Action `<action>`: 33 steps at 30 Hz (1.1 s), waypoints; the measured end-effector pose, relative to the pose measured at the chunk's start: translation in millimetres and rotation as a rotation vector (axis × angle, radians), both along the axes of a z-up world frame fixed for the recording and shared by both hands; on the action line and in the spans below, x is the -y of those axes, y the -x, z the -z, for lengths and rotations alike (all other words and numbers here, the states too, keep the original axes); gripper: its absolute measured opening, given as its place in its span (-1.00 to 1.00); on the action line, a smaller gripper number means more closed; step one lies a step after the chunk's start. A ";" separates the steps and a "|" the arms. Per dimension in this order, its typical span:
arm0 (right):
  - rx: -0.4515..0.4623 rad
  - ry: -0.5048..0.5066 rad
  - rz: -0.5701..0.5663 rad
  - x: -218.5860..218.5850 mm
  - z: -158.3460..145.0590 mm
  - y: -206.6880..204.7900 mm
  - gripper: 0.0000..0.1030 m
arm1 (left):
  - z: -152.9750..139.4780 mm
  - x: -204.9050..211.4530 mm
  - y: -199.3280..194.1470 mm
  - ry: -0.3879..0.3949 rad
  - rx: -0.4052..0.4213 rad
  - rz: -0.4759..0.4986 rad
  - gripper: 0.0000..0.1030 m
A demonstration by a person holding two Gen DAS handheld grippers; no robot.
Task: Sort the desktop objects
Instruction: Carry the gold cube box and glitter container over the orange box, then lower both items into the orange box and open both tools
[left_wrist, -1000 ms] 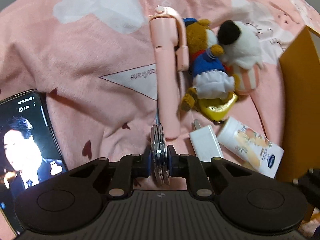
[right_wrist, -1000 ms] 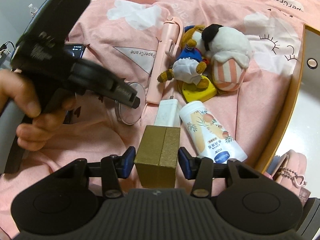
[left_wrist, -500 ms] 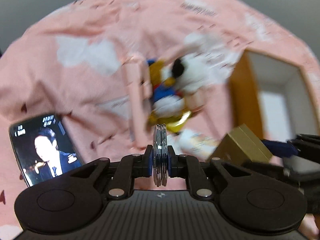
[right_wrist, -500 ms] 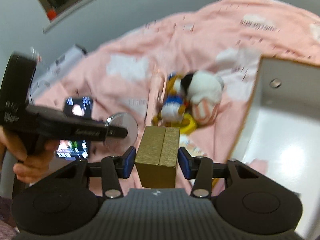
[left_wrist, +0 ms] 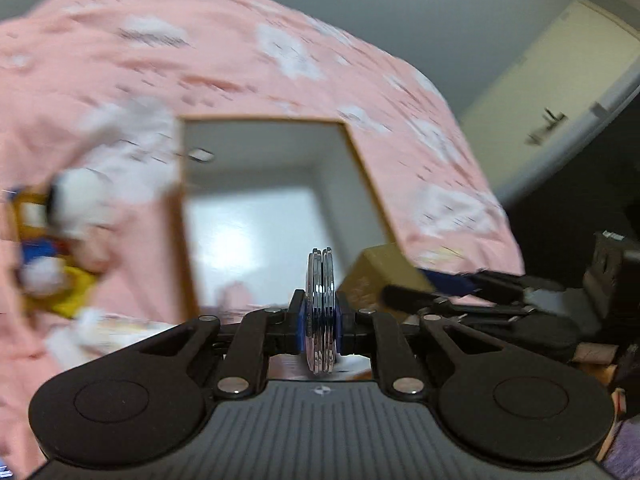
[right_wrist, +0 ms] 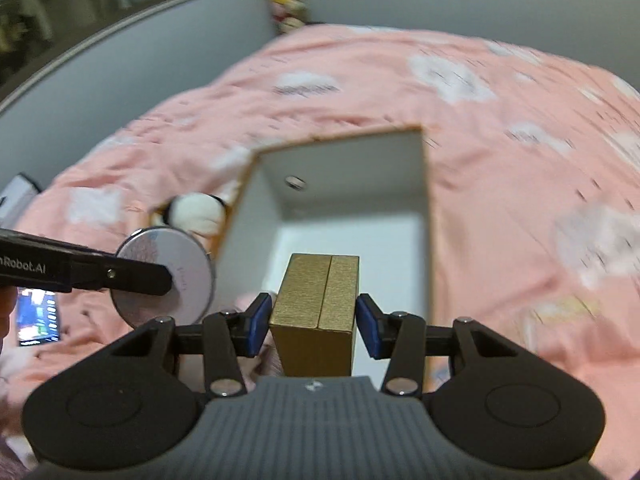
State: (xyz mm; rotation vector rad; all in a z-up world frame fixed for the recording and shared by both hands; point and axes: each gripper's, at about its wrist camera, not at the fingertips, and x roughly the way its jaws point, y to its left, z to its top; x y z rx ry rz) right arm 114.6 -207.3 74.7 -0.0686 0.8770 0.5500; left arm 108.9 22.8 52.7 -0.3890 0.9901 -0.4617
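Observation:
My left gripper [left_wrist: 319, 322] is shut on a round silver compact mirror [left_wrist: 320, 304], seen edge-on; its flat face shows in the right wrist view [right_wrist: 176, 280]. My right gripper [right_wrist: 316, 322] is shut on a gold box [right_wrist: 316, 312], which also shows in the left wrist view [left_wrist: 372, 276]. Both are held in the air in front of an open storage box [right_wrist: 427, 216] with a white inside and tan rim, which lies on the pink bedspread [right_wrist: 520, 200]. In the left wrist view the storage box [left_wrist: 360, 160] is straight ahead.
Plush toys [left_wrist: 60, 224] lie left of the storage box, blurred; a white plush [right_wrist: 196, 216] shows beside the box's left wall. A lit phone [right_wrist: 38, 316] lies at the far left. A grey wall and a door [left_wrist: 560, 92] stand behind the bed.
Both grippers have risen and swung right, from over the toys and pink stick to in front of the open storage box. Each still holds its object.

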 end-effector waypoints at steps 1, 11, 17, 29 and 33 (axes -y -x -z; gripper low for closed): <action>-0.002 0.008 0.013 4.5 3.1 0.4 -0.06 | 4.6 8.4 -5.0 0.023 -0.012 0.022 -0.71; 0.000 0.099 0.049 13.4 24.0 -1.4 -0.06 | 62.0 46.9 -31.6 0.083 -0.176 0.037 -0.71; -0.003 0.143 0.018 4.9 34.4 0.1 -0.06 | 77.8 56.9 -35.6 0.038 -0.227 0.025 -0.72; -0.034 0.220 -0.038 -7.5 52.1 -0.6 -0.06 | 95.4 56.9 -38.1 0.039 -0.305 0.021 -0.61; -0.036 0.260 -0.057 -12.9 55.6 -1.1 -0.06 | 91.2 52.3 -35.5 0.015 -0.281 0.014 -0.47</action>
